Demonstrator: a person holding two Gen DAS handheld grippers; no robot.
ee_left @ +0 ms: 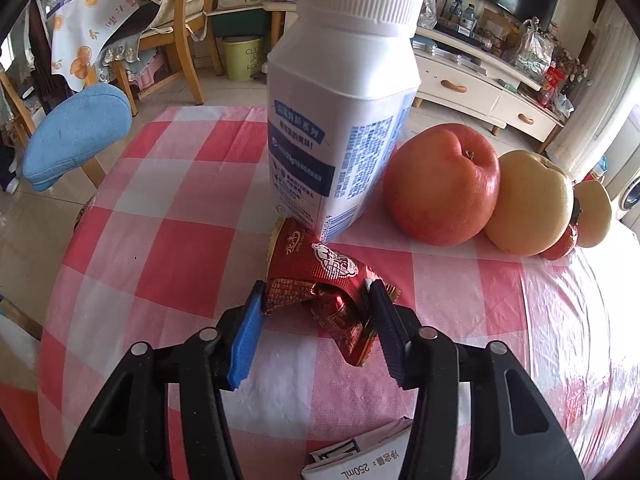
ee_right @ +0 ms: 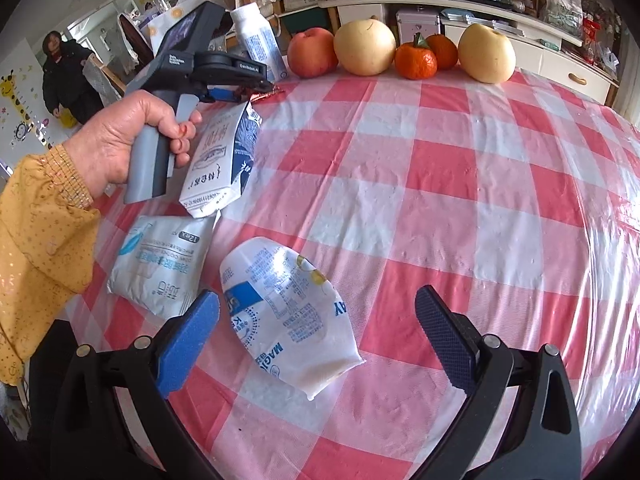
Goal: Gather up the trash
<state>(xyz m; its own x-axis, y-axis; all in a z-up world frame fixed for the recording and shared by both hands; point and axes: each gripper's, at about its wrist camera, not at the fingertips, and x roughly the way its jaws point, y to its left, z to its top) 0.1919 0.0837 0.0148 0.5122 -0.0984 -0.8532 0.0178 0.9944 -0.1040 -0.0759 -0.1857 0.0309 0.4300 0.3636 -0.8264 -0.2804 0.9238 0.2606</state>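
Observation:
A crumpled red foil wrapper (ee_left: 320, 276) lies on the checked tablecloth (ee_left: 160, 248), just in front of a tall white bottle (ee_left: 344, 100). My left gripper (ee_left: 316, 292) is closed around it, with the blue pad on its left edge and the black finger on its right. In the right wrist view, a hand holds that left gripper (ee_right: 256, 90) at the far left by the wrapper (ee_right: 267, 96). My right gripper (ee_right: 316, 298) stands open low over a flattened white and blue packet (ee_right: 288, 312), touching nothing.
A squashed milk carton (ee_right: 220, 168) and a white mask pack (ee_right: 160, 268) lie at the left. An apple (ee_left: 440, 184), pears (ee_right: 364, 48) and oranges (ee_right: 416, 60) line the far edge. A person in dark clothes (ee_right: 64, 76) stands beyond the table.

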